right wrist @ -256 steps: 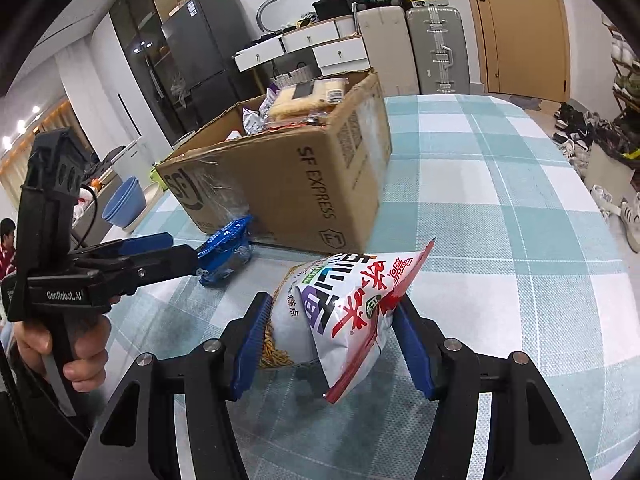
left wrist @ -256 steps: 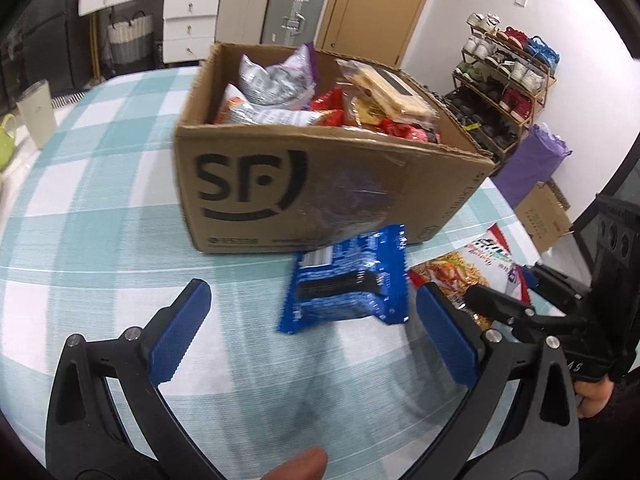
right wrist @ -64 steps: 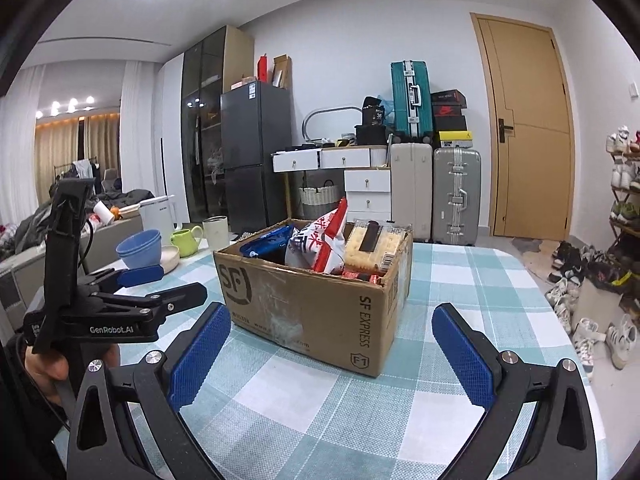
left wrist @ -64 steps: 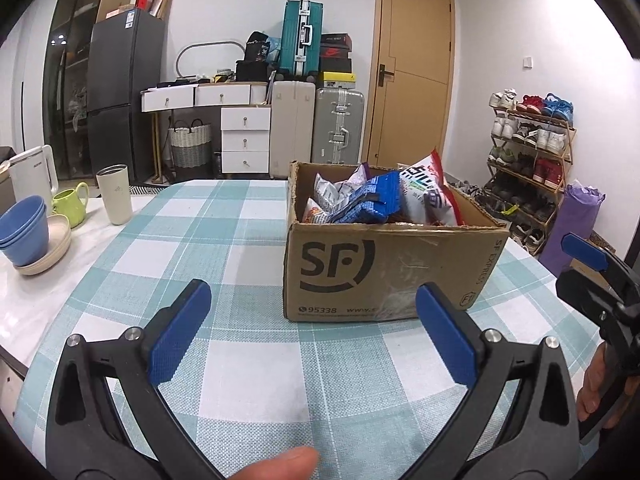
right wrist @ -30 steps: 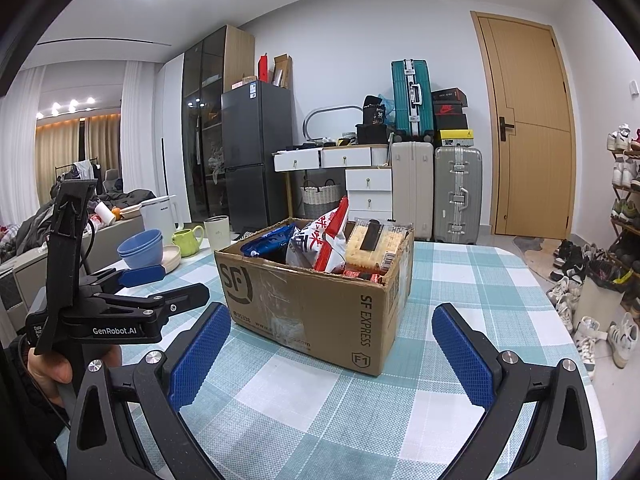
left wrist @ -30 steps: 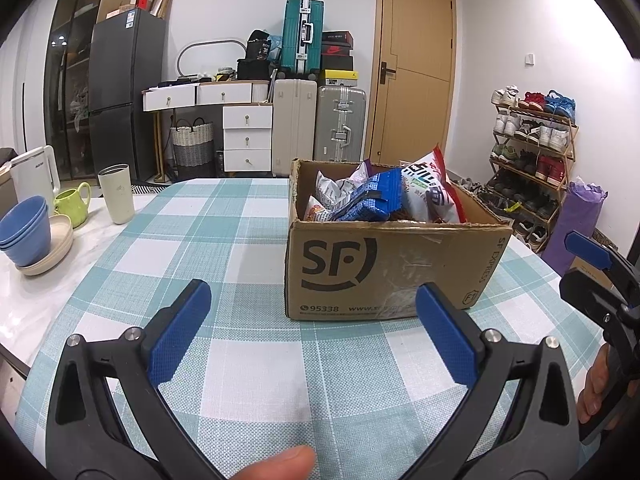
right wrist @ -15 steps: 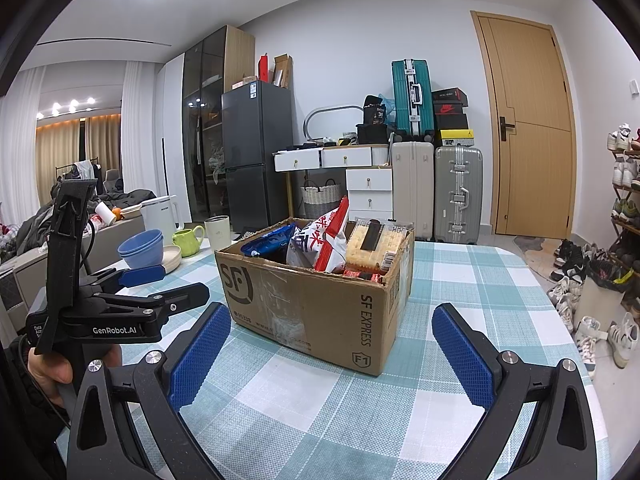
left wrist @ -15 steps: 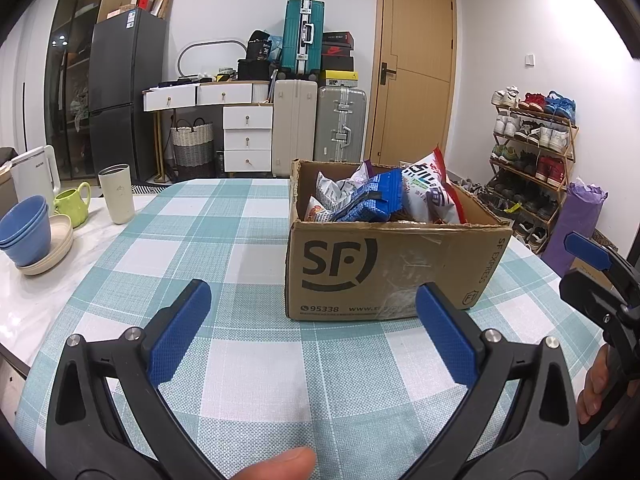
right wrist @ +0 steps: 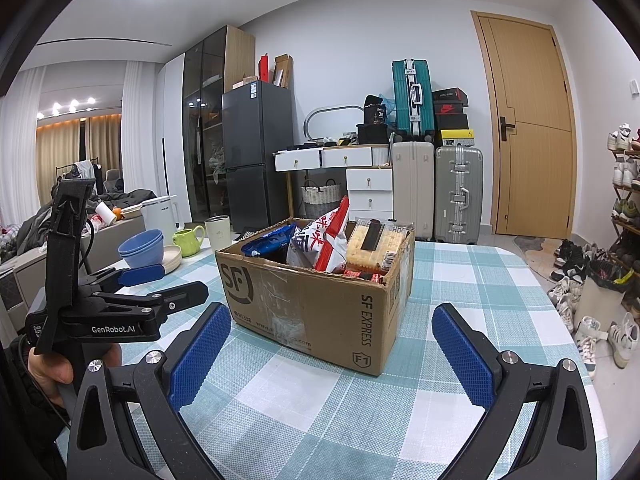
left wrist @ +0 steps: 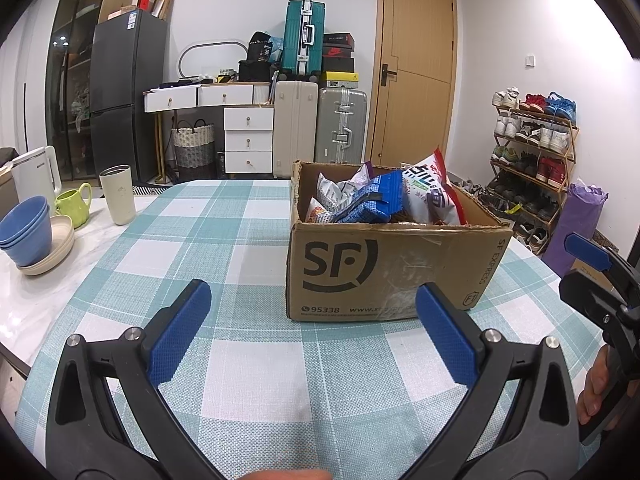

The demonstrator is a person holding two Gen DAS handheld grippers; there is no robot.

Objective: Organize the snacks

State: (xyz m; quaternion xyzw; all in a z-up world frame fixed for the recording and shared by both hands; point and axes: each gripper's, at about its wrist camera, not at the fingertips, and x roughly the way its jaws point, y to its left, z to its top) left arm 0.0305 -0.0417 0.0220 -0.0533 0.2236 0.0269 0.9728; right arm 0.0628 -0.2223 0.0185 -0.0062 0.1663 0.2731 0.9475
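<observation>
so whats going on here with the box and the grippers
A person is tidying snacks into a cardboard box on a checked tablecloth. The blue packet and the red-and-white bag stick up out of the box among other snacks. The left hand-held gripper and the right hand-held gripper are both open and empty, held back from the box. No snacks show on the cloth around it, so the packing looks about done.
</observation>
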